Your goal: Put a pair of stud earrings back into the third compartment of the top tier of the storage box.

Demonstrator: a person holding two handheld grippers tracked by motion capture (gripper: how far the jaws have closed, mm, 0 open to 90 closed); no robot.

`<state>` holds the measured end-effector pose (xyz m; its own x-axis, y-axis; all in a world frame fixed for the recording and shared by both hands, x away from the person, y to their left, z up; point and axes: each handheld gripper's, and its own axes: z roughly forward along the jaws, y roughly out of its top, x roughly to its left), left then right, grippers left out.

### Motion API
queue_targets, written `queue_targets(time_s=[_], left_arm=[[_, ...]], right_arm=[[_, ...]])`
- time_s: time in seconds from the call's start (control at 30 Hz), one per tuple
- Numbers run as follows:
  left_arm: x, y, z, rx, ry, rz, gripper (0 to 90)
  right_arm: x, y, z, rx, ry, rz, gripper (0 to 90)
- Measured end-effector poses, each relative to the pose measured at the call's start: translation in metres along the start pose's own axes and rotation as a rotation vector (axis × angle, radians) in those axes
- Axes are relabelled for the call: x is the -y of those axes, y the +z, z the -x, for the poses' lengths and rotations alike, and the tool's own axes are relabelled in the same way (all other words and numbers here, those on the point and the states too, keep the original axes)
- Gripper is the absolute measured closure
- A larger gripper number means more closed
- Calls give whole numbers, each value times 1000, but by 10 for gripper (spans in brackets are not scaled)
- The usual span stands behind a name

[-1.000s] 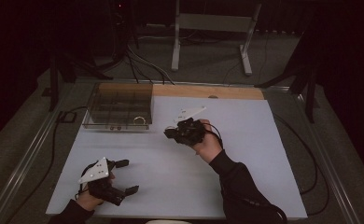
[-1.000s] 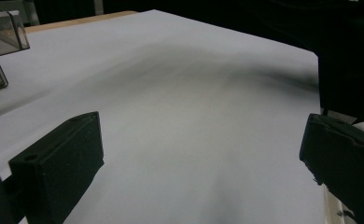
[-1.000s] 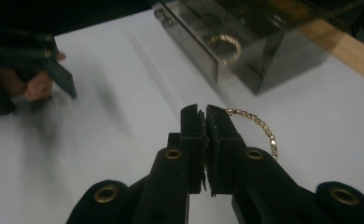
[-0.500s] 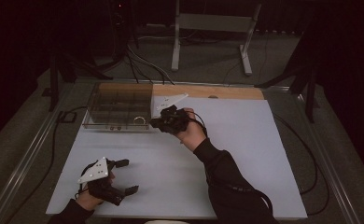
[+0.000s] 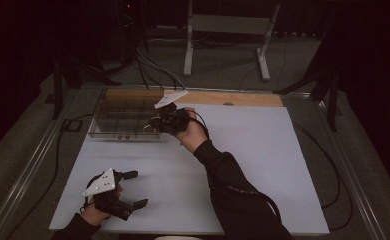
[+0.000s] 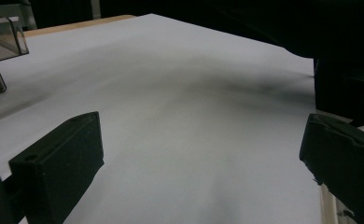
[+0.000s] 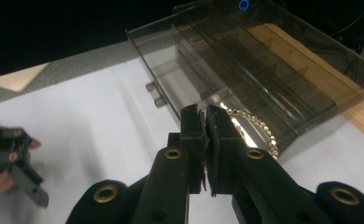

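Observation:
A clear plastic compartment box (image 5: 125,117) stands at the far left of the white table sheet (image 5: 263,165). My right gripper (image 5: 158,122) hangs at the box's near right corner, shut on a gold beaded bracelet (image 7: 259,126). In the right gripper view the jaws (image 7: 203,116) stand pressed together, and the bracelet loop hangs out to their right, just in front of the box (image 7: 264,70). My left gripper (image 5: 137,189) rests open near the front left of the sheet, with nothing between its fingers (image 6: 59,158).
A wooden strip (image 5: 233,97) runs along the sheet's far edge. Cables (image 5: 333,165) trail off the table at the right and left. A metal stand (image 5: 228,30) is on the floor beyond. The left hand and its gripper (image 7: 12,158) show at the left of the right gripper view.
My right hand has moved left and a little farther away with the bracelet, up to the box's corner. The left hand has stayed put.

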<state>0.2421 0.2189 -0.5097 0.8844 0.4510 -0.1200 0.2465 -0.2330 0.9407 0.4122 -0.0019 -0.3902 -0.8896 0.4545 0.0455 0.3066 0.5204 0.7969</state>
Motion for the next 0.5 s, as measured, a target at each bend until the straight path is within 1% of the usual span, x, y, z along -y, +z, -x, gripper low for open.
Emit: queue_targets(time_s=[0.2, 0.33, 0.5], left_arm=[[0, -1, 0, 0, -2, 7, 6], [0, -1, 0, 4, -8, 13, 6], [0, -1, 0, 3, -1, 9, 5]], right_arm=[[-7, 15, 1, 1, 6, -12, 865], [-10, 29, 3, -9, 22, -24, 865], [-13, 44, 2, -17, 27, -48, 865]])
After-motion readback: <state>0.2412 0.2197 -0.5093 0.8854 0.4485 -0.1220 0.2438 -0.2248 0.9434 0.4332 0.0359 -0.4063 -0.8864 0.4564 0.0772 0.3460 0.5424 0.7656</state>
